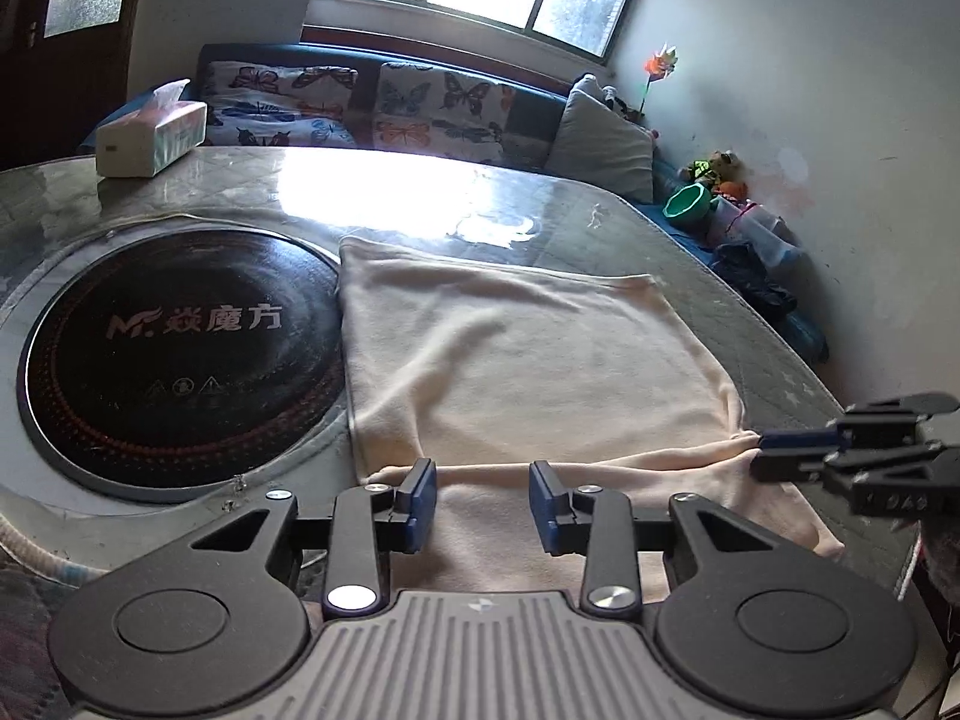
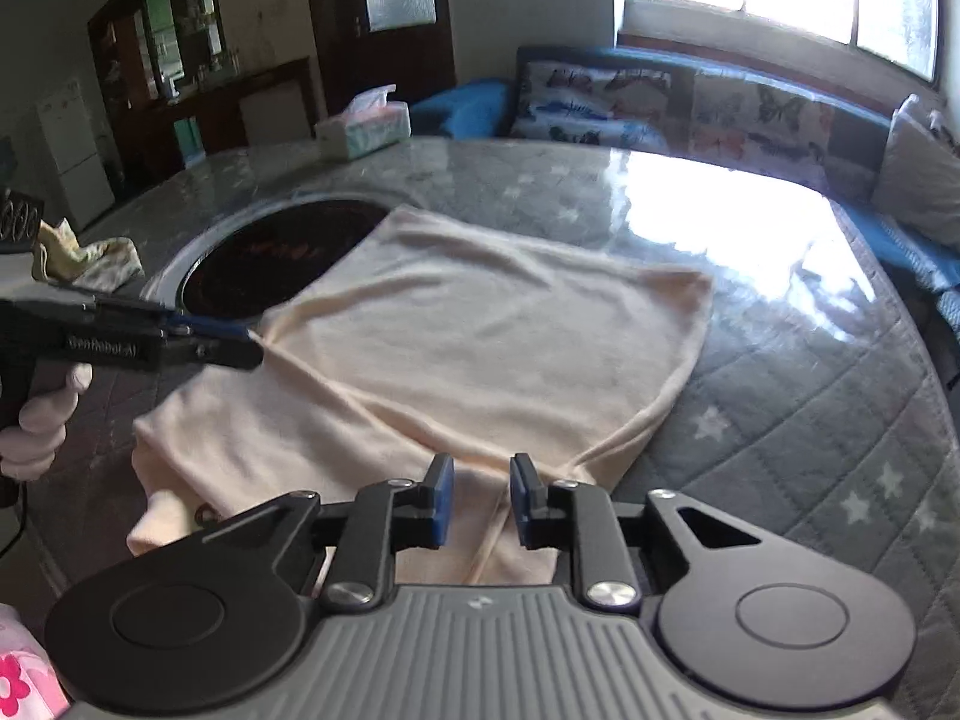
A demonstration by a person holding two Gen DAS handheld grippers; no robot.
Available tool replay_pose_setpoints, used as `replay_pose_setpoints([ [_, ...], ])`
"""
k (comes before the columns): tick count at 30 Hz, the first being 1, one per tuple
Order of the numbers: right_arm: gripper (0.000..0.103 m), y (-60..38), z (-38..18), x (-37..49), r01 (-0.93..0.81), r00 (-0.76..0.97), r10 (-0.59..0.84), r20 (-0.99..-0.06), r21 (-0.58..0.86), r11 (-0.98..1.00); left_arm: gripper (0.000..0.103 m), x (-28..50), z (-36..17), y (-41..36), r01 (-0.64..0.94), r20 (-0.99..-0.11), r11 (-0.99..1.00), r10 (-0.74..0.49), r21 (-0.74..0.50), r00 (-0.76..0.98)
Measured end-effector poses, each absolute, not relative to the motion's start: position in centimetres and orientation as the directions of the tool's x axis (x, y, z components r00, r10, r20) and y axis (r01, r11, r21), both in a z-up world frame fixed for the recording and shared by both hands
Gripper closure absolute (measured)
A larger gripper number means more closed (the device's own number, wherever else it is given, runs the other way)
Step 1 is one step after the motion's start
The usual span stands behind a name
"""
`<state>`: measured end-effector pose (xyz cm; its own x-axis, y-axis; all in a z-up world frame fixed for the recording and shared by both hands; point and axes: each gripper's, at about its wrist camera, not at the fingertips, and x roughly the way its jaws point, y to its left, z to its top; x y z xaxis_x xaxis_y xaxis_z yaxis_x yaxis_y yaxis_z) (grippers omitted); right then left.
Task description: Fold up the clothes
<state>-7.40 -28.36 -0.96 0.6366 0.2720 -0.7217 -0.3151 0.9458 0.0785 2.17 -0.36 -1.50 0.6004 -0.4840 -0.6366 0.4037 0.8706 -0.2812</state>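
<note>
A cream garment [image 1: 528,360] lies spread on the round table, partly folded, with its near part bunched toward me; it also shows in the right wrist view [image 2: 480,348]. My left gripper [image 1: 483,501] is open, its blue pads over the garment's near edge at the fold. My right gripper [image 2: 482,498] is open over the garment's near right part. In the left wrist view the right gripper [image 1: 774,456] reaches in from the right, its tips at the garment's edge. In the right wrist view the left gripper [image 2: 240,342] touches the garment's left edge.
A round black induction cooktop [image 1: 174,348] is set into the table, left of the garment; the cloth overlaps its rim. A tissue box [image 1: 153,135] stands at the far left. A sofa with butterfly cushions [image 1: 372,102] lies behind. A crumpled cloth [image 2: 84,258] lies at the table's left.
</note>
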Motion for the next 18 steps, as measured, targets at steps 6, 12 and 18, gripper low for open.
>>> replay_pose_setpoints([
  [6, 0.093, -28.0, -1.4, -7.6, -0.32, 0.639, 0.262, -0.723, 0.06, 0.945, 0.068, 2.1, -1.6, -0.1, 0.4, -0.641, 0.875, -0.476, -0.273, 0.603],
  [12, 0.095, -27.7, -0.4, -7.9, -0.32, 0.682, 0.242, -0.69, 0.016, 0.947, 0.071, 2.1, -1.7, 0.0, 0.385, -0.645, 0.883, -0.461, -0.267, 0.61],
  [18, 0.088, -28.0, -1.5, -7.8, -0.302, 0.659, 0.217, -0.72, 0.011, 0.953, 0.07, 1.8, -1.2, 0.0, 0.387, -0.651, 0.887, -0.451, -0.251, 0.611],
])
